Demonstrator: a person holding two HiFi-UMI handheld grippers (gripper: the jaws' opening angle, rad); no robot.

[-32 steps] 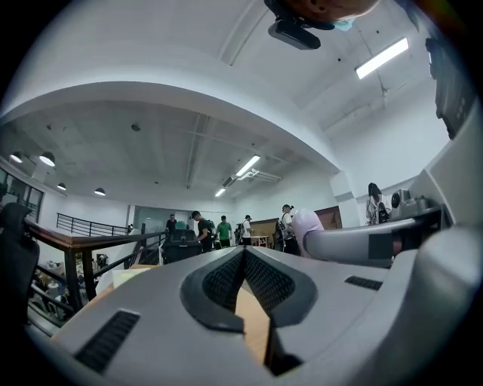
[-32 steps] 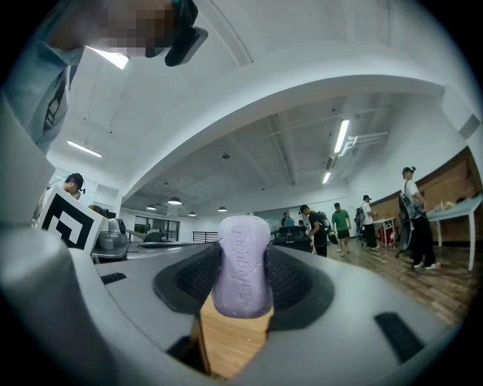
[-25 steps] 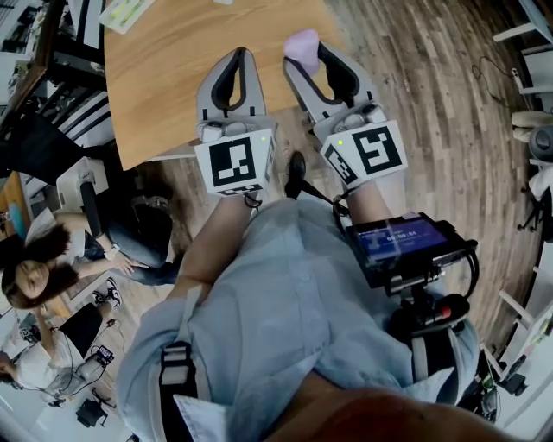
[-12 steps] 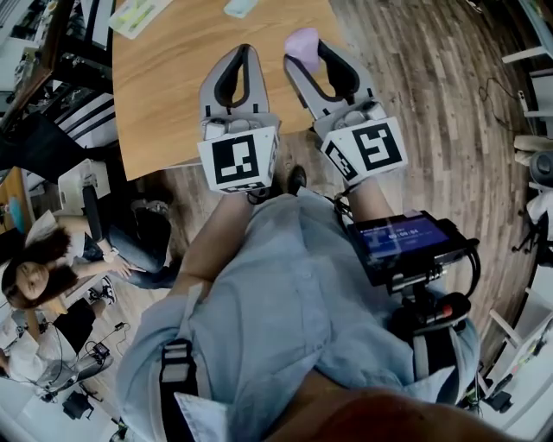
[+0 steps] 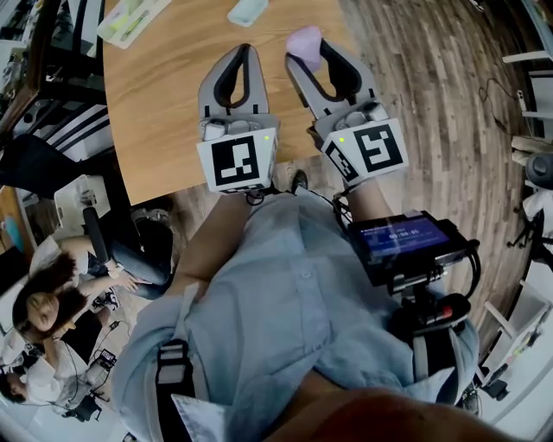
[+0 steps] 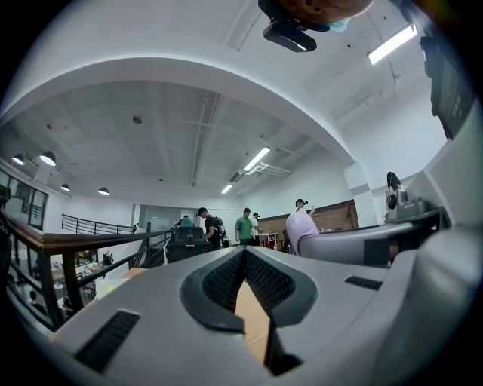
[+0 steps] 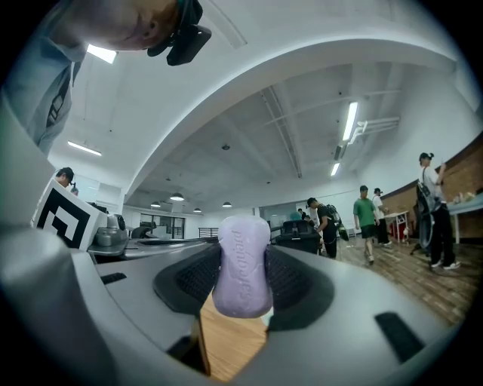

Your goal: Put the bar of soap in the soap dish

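A pale purple bar of soap [image 5: 304, 43] [image 7: 241, 265] is clamped between the jaws of my right gripper [image 5: 309, 53] [image 7: 241, 275], held on edge over the wooden table [image 5: 164, 95] near its right side. My left gripper [image 5: 239, 53] [image 6: 244, 260] hovers beside it to the left with its jaws closed together and nothing between them. A pale green soap dish [image 5: 248, 10] lies on the table at the top edge of the head view, just beyond both grippers. From the left gripper view, the soap [image 6: 303, 228] shows to the right.
A flat light green item [image 5: 130, 15] lies at the table's far left corner. The table's front edge runs just under the gripper bodies. People sit at desks at lower left [image 5: 52, 302]. Wooden floor [image 5: 449, 112] stretches right of the table.
Both grippers have shifted slightly forward over the table, and the soap dish has come further into view at the top. The soap stays clamped in the right gripper.
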